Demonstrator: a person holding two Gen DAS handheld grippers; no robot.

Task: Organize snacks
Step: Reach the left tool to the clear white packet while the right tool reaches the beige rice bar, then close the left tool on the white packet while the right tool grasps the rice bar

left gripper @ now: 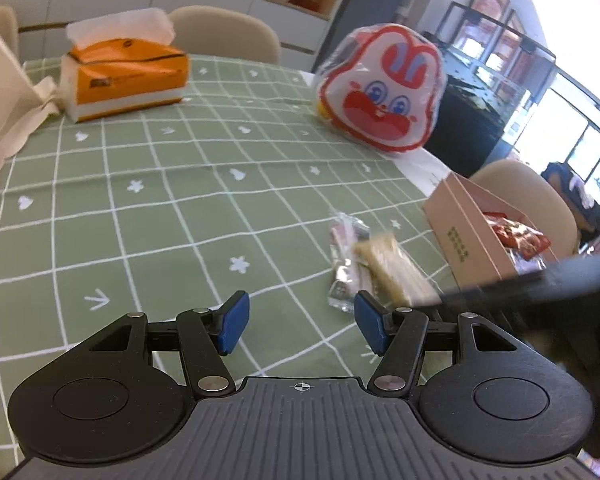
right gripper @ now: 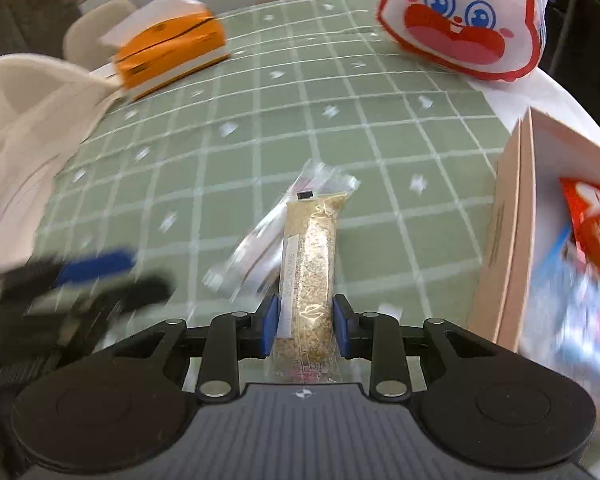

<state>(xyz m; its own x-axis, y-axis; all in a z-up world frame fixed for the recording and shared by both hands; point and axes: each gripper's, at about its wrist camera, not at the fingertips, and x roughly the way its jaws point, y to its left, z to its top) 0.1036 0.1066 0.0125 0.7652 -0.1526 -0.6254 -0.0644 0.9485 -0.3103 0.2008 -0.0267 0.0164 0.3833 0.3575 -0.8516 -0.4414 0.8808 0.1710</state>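
My right gripper is shut on a clear-wrapped oat bar, which points forward between the blue pads, over the green checked tablecloth. A second clear, pale snack packet lies on the cloth just left of the bar. In the left wrist view the bar and the packet show to the right, with the blurred right gripper arm behind them. My left gripper is open and empty above the cloth. A pink cardboard box, also in the left wrist view, holds red snack packets.
A rabbit-face snack bag stands at the far right of the table. An orange tissue box sits at the far left. A white cloth bag lies at the left. Beige chairs stand around the table.
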